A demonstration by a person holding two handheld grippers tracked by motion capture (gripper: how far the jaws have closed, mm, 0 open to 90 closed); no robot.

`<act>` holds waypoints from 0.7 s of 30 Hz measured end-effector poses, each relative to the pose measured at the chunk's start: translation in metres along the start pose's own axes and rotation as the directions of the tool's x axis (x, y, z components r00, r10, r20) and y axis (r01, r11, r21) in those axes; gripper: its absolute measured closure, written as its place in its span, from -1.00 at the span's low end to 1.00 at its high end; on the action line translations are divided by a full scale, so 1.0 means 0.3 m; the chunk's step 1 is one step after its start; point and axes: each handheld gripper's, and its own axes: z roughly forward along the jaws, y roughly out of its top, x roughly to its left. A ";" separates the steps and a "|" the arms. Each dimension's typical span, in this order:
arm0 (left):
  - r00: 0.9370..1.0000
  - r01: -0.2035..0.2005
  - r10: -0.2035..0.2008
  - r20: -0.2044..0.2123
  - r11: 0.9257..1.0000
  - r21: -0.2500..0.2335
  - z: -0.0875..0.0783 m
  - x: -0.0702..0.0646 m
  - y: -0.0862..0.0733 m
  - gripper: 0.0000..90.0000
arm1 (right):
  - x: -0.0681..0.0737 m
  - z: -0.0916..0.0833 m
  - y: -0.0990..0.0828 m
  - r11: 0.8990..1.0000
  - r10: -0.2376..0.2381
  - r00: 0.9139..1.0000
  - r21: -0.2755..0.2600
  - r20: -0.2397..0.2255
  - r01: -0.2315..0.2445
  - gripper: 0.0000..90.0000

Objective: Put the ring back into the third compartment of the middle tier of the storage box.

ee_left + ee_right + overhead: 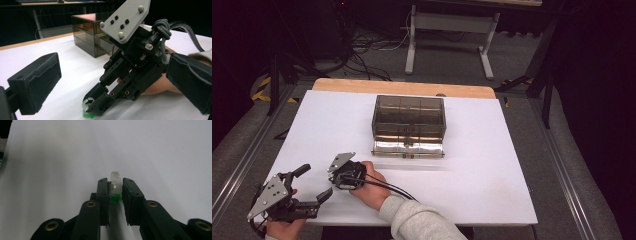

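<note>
Right gripper (115, 191): jaws nearly closed, pinching clear ring with green base (115, 187) near table (492, 170) front-left corner. Lift straight, keep squeeze gentle. Left gripper (314, 185): wide open, empty.

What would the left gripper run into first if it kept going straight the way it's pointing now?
Most likely the right gripper: it sits straight ahead between the left gripper's open jaws, pinching a small clear ring with a green base on the white table. Depth is hard to judge, so it might pass just beside it.
</note>
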 end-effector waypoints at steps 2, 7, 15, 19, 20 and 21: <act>1.000 -0.003 0.003 0.000 1.000 0.003 0.000 0.001 0.000 -0.98 | 0.000 -0.004 0.001 1.000 0.001 1.000 0.001 0.003 -0.001 0.69; 1.000 -0.002 0.002 0.001 1.000 0.006 0.001 0.001 -0.001 -0.98 | -0.004 -0.035 -0.001 1.000 -0.001 1.000 -0.013 0.004 0.001 0.69; 1.000 -0.006 0.006 0.000 1.000 0.009 0.002 0.001 0.001 -0.98 | -0.014 -0.091 -0.009 1.000 0.001 1.000 -0.026 0.013 0.000 0.69; 1.000 -0.007 0.007 0.000 1.000 0.007 0.003 -0.001 0.001 -0.98 | -0.021 -0.112 -0.013 1.000 0.003 1.000 -0.031 0.024 -0.002 0.69; 1.000 -0.007 0.007 0.000 1.000 0.007 0.002 -0.001 0.002 -0.98 | -0.024 -0.119 -0.015 0.999 0.004 1.000 -0.033 0.023 -0.003 0.69; 1.000 -0.007 0.007 0.000 1.000 0.006 0.002 -0.001 0.002 -0.98 | -0.026 -0.125 -0.016 0.999 0.006 1.000 -0.037 0.025 -0.005 0.69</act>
